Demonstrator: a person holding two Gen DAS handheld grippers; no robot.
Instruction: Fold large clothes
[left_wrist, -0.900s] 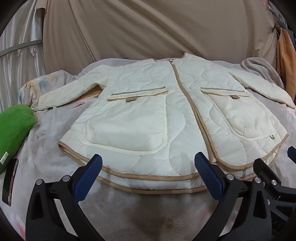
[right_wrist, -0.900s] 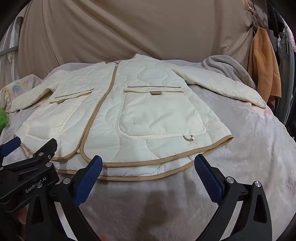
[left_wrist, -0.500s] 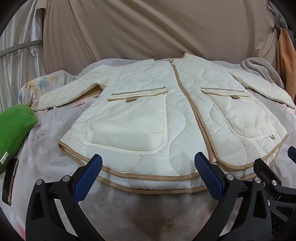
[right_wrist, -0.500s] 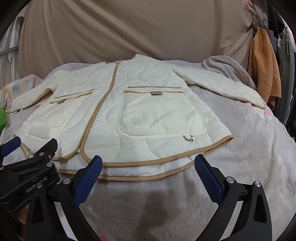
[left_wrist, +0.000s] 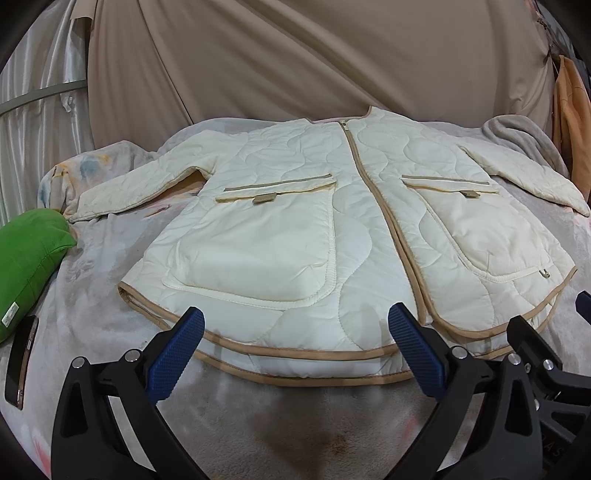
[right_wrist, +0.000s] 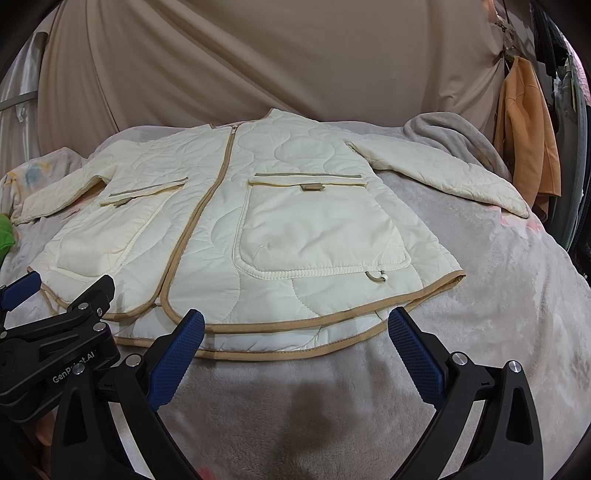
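A cream quilted jacket (left_wrist: 332, 236) with tan trim lies flat, front up and zipped, on a grey blanket-covered bed (left_wrist: 258, 424); it also shows in the right wrist view (right_wrist: 266, 236). Both sleeves are spread outward. My left gripper (left_wrist: 295, 350) is open and empty, just short of the jacket's hem on its left half. My right gripper (right_wrist: 295, 350) is open and empty, just short of the hem on its right half. The left gripper shows at the left edge of the right wrist view (right_wrist: 55, 302), close beside the right one.
A green cushion (left_wrist: 29, 266) and a dark phone (left_wrist: 20, 365) lie at the bed's left edge. A grey blanket (right_wrist: 450, 136) is bunched at the back right. Orange clothes (right_wrist: 524, 136) hang on the right. A beige curtain (left_wrist: 295, 55) hangs behind the bed.
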